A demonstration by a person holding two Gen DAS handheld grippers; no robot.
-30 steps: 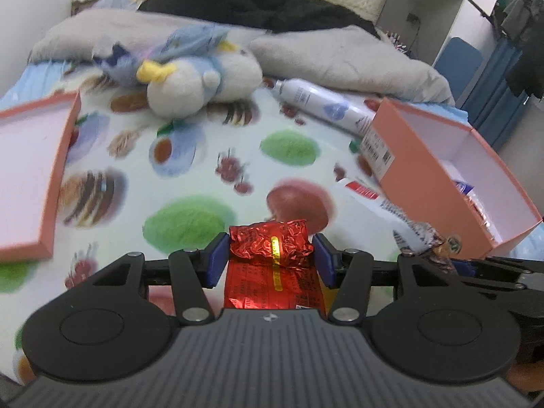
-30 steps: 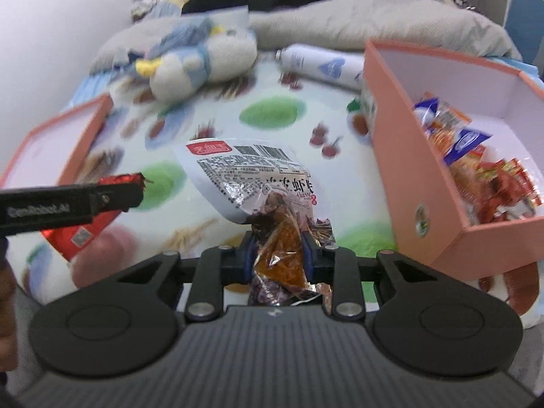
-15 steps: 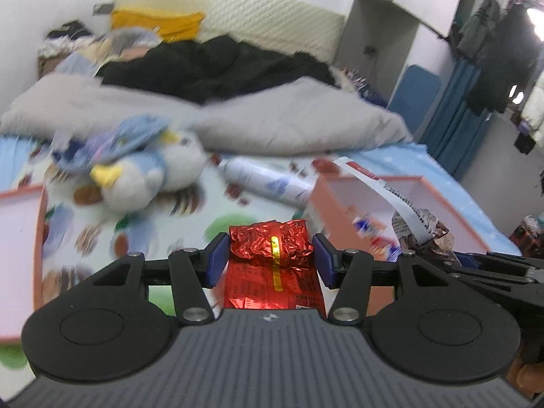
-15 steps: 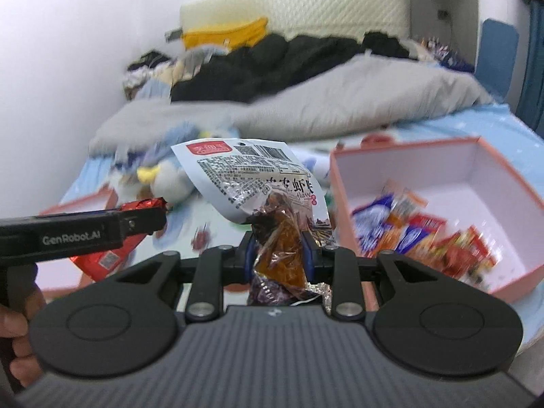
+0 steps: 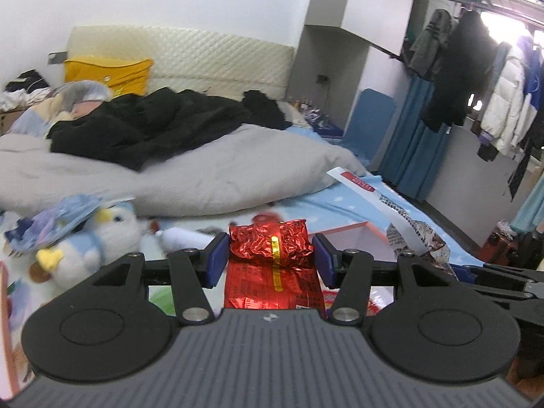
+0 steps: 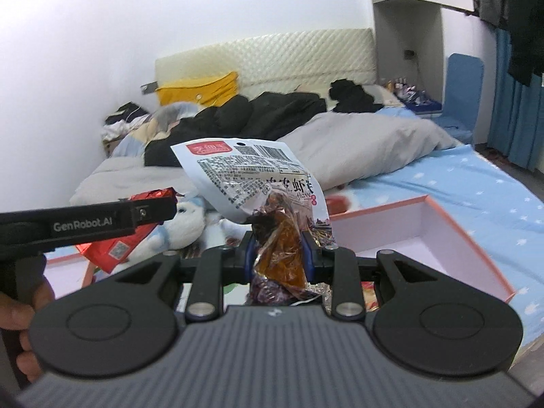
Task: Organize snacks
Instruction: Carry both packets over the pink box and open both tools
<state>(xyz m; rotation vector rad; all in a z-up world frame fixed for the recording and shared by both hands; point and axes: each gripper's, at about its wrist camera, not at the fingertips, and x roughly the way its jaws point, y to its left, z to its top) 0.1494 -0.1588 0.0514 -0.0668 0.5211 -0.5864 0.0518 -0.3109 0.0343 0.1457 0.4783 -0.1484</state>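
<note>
Bedroom with a cluttered bed (image 5: pixel 238 176): the left claw (image 5: pixel 270 255) pinches a red foil snack packet (image 5: pixel 272 265); at its 3 o'clock, the right claw (image 6: pixel 277 255) pinches a white shrimp snack bag (image 6: pixel 251 176), above the pink box (image 6: pixel 425 234).

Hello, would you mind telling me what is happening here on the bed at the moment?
A person is sorting snacks with a handheld gripper in each hand. The left gripper is clamped on a red foil packet, and the right gripper grips a white-and-brown snack bag. Both are held up above the bed, near the open pink box lying on the blue sheet.
</note>
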